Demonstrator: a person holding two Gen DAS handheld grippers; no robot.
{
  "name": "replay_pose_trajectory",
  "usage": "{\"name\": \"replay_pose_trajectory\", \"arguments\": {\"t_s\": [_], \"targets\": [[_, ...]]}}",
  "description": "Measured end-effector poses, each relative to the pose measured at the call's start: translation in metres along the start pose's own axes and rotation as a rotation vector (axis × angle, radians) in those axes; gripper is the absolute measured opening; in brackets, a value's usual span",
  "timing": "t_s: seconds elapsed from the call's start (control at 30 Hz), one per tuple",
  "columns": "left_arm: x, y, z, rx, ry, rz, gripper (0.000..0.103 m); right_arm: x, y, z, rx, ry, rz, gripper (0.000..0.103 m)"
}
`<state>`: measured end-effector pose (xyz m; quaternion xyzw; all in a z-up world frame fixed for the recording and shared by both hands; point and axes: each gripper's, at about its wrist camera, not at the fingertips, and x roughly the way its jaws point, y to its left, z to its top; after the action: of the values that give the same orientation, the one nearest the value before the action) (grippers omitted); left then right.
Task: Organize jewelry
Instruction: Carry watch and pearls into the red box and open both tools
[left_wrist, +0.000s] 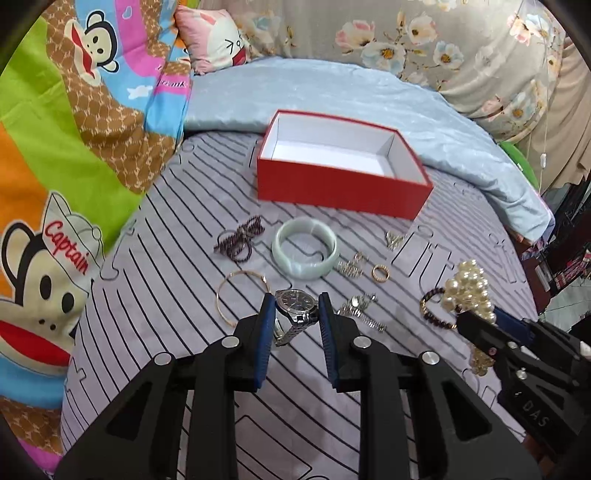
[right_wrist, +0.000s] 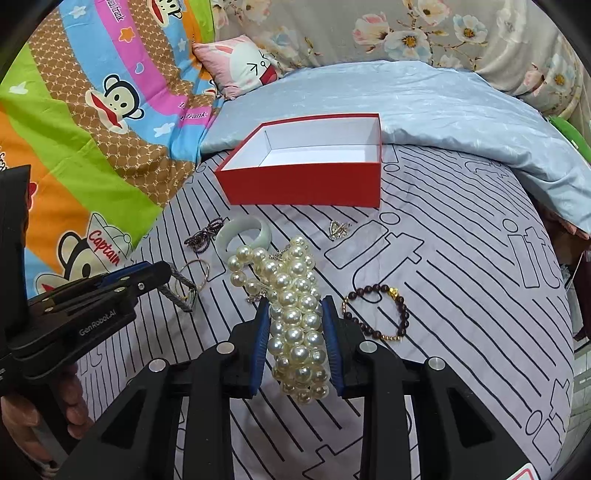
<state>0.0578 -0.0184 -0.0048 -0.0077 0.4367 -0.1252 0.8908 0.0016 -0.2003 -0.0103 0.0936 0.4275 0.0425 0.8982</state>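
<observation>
My left gripper (left_wrist: 297, 301) is shut on a silver wristwatch (left_wrist: 295, 304) with a dark dial, its metal band hanging below the blue pads, just above the bed. My right gripper (right_wrist: 295, 302) is shut on a bunch of white pearl strands (right_wrist: 295, 332), lifted off the sheet. An open red box (left_wrist: 343, 184) with a white inside stands farther back, with nothing in it. Still on the sheet lie a jade bangle (left_wrist: 304, 251), a thin gold bangle (left_wrist: 240, 295), a gold ring (left_wrist: 380, 273) and a dark bead bracelet (right_wrist: 380, 314).
The striped grey sheet (right_wrist: 461, 295) also holds dark braided bands (left_wrist: 240, 240), silver earrings (left_wrist: 351, 267), a silver clip (right_wrist: 340, 229) and a small silver chain piece (left_wrist: 360, 312). A cartoon quilt (left_wrist: 74, 147) is bunched at the left, a blue cover (left_wrist: 369, 99) behind the box.
</observation>
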Motion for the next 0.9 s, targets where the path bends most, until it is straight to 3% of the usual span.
{"name": "replay_pose_trajectory", "arguments": {"t_s": [0.27, 0.57, 0.7, 0.9], "targets": [[-0.012, -0.011, 0.044, 0.04, -0.061, -0.034, 0.023, -0.002, 0.001, 0.045, -0.022, -0.058, 0.012, 0.027], [0.003, -0.024, 0.129, 0.069, -0.174, -0.047, 0.023, 0.024, -0.013, 0.126, -0.022, -0.099, 0.015, 0.027], [0.028, -0.027, 0.169, 0.066, -0.204, -0.049, 0.023, 0.051, -0.022, 0.16, -0.016, -0.095, -0.016, 0.027], [0.092, -0.027, 0.211, 0.056, -0.165, -0.038, 0.023, 0.108, -0.033, 0.201, -0.006, -0.058, -0.046, 0.027]]}}
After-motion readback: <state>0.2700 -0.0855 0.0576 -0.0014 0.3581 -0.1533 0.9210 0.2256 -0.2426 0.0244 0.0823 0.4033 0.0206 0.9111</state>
